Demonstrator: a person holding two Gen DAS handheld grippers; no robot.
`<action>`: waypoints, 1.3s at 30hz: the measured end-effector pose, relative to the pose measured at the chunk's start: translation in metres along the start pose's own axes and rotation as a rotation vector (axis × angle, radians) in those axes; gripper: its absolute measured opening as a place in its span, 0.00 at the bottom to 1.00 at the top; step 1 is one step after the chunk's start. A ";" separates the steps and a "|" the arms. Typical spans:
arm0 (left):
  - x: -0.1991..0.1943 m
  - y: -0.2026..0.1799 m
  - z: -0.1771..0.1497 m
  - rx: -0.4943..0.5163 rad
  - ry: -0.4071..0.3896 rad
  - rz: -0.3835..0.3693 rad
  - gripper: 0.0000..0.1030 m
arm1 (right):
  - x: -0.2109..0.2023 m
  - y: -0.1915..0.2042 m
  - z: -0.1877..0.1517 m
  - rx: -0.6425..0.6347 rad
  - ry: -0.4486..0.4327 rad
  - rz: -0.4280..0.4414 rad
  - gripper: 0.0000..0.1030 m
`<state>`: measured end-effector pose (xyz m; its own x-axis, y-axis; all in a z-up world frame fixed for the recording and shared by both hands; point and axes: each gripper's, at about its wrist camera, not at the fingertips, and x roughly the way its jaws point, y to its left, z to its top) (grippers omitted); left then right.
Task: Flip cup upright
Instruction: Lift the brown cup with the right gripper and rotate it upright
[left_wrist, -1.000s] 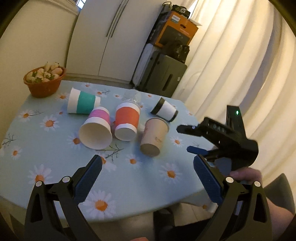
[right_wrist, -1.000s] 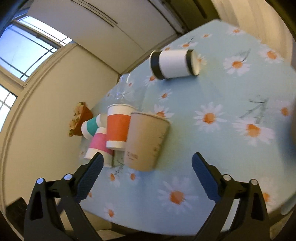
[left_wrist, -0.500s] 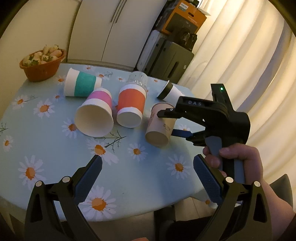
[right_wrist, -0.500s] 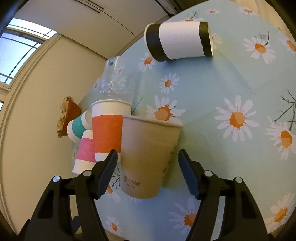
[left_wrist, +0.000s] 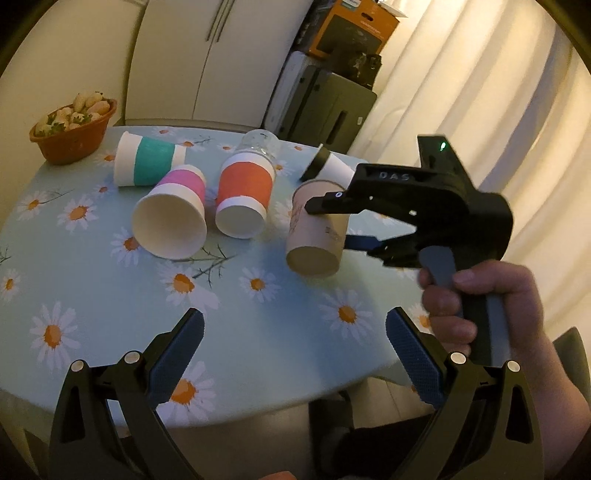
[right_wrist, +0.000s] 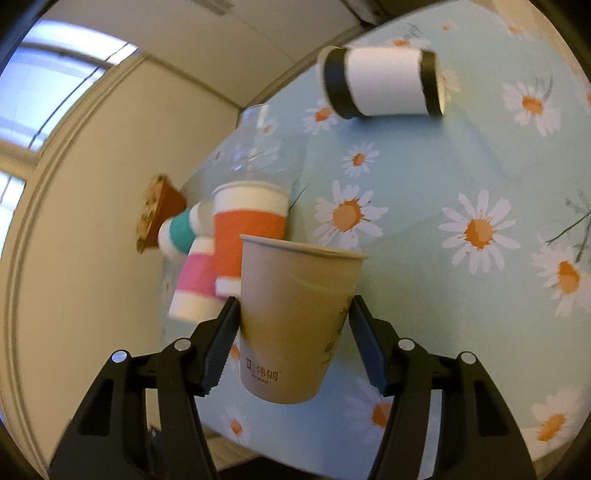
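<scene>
A tan paper cup lies on its side on the daisy tablecloth, its mouth toward the left wrist camera. My right gripper has its jaws against both sides of this cup; it also shows in the left wrist view, coming in from the right. My left gripper is open and empty, low over the near part of the table, well short of the cups.
Other cups lie on their sides: pink, orange, teal, black-and-white. A clear plastic cup sits behind the orange one. An orange bowl of food stands far left. The table edge is near.
My right gripper moved in over the table and closed its jaws onto the tan cup. My left gripper stayed open and moved closer to the cups.
</scene>
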<state>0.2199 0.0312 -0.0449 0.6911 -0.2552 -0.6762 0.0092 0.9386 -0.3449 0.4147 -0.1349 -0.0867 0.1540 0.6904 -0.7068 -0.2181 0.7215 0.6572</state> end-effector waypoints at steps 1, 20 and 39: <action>-0.002 -0.001 -0.003 0.006 0.003 -0.002 0.93 | -0.004 0.004 -0.003 -0.029 0.009 -0.004 0.59; 0.000 0.006 -0.024 -0.014 0.090 -0.016 0.93 | 0.022 0.037 -0.059 -0.318 0.274 -0.076 0.59; 0.002 0.010 -0.023 -0.022 0.089 0.005 0.93 | -0.015 0.019 -0.047 -0.211 0.204 0.012 0.70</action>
<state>0.2052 0.0348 -0.0646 0.6240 -0.2708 -0.7330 -0.0111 0.9349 -0.3548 0.3632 -0.1341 -0.0756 -0.0418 0.6584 -0.7515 -0.4175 0.6718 0.6119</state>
